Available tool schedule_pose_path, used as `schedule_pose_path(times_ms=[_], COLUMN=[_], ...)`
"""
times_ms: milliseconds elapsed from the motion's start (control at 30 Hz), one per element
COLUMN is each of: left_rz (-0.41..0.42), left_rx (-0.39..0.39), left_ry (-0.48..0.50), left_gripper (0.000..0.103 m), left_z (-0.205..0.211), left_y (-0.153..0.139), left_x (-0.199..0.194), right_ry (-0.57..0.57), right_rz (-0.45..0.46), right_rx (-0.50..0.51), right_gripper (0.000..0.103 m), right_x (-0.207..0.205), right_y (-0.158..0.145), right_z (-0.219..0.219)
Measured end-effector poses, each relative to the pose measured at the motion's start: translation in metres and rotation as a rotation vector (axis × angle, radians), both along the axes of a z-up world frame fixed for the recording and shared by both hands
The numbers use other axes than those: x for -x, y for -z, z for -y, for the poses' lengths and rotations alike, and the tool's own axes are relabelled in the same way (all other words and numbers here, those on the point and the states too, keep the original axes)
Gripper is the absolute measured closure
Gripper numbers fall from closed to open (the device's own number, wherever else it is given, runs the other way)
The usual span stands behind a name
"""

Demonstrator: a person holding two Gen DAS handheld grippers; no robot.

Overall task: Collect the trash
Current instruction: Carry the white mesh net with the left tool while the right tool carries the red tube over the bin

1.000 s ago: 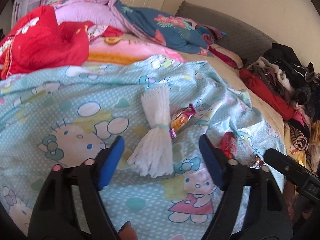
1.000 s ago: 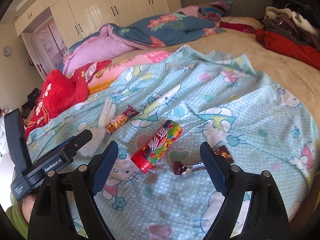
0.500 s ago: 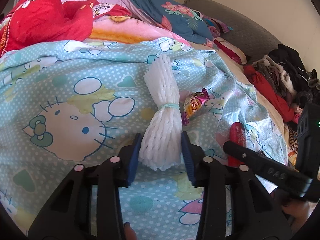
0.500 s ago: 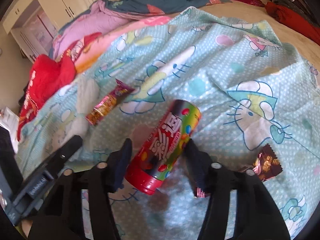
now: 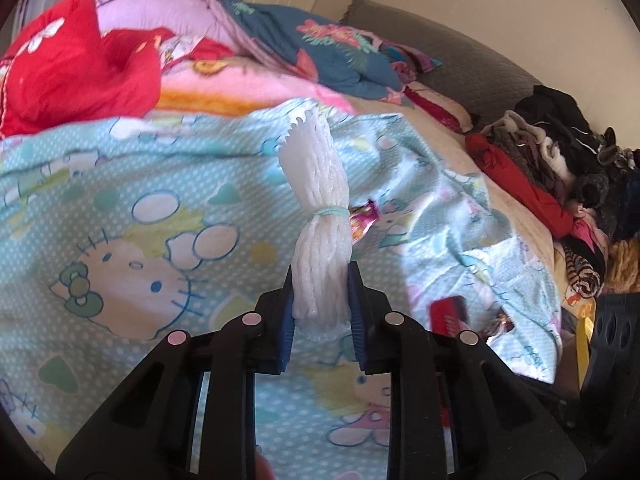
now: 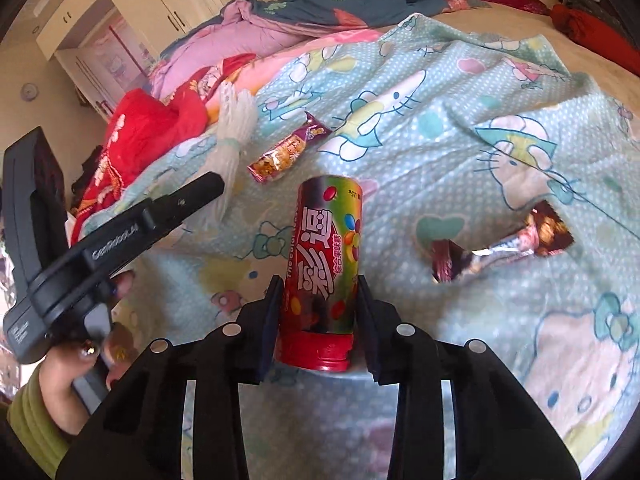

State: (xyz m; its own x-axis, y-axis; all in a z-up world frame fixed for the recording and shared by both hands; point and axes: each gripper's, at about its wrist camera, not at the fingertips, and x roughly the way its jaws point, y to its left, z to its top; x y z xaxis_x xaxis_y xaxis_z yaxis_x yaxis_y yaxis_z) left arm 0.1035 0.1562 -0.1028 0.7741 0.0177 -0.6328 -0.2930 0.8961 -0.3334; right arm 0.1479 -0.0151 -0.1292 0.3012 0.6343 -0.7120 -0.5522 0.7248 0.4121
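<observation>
My left gripper (image 5: 320,300) is shut on the lower end of a white foam net bundle (image 5: 318,216) tied with a green band, held up off the Hello Kitty bedsheet (image 5: 120,208). My right gripper (image 6: 318,320) is shut on a red candy tube (image 6: 326,264) with coloured sweets printed on it, lifted above the sheet. A snack wrapper (image 6: 288,154) lies on the sheet beyond the tube; part of it shows behind the bundle in the left wrist view (image 5: 362,222). A torn dark wrapper (image 6: 504,246) lies to the right of the tube.
Red cloth (image 5: 76,64) and folded quilts (image 5: 280,36) are piled at the back of the bed. A heap of clothes (image 5: 560,168) lies along the right side. White wardrobes (image 6: 160,4) stand behind. The left gripper's body (image 6: 100,248) crosses the right wrist view at left.
Both grippers have closed fully on their items and lifted them off the sheet: the left with the foam net bundle, the right with the candy tube.
</observation>
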Motion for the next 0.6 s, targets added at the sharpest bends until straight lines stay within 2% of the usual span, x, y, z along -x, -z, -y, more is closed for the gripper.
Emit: schedule_pose_path(times_ms=[333, 600], left_rz=[0.071, 0.099], left_rx=[-0.034, -0.062], left_ry=[0.103, 0.208], left_gripper=[0.086, 0.086], left_z=[0.043, 0.085], left_y=[-0.036, -0.054], left_x=[-0.003, -0.004], right_ry=[0.091, 0.201], right_rz=[0.055, 0.088], right_rx=[-0.087, -0.106], right_gripper=[0.069, 0.069], right_x=[0.012, 0.003], right_y=[-0.035, -0.048], right_z=[0.067, 0.121])
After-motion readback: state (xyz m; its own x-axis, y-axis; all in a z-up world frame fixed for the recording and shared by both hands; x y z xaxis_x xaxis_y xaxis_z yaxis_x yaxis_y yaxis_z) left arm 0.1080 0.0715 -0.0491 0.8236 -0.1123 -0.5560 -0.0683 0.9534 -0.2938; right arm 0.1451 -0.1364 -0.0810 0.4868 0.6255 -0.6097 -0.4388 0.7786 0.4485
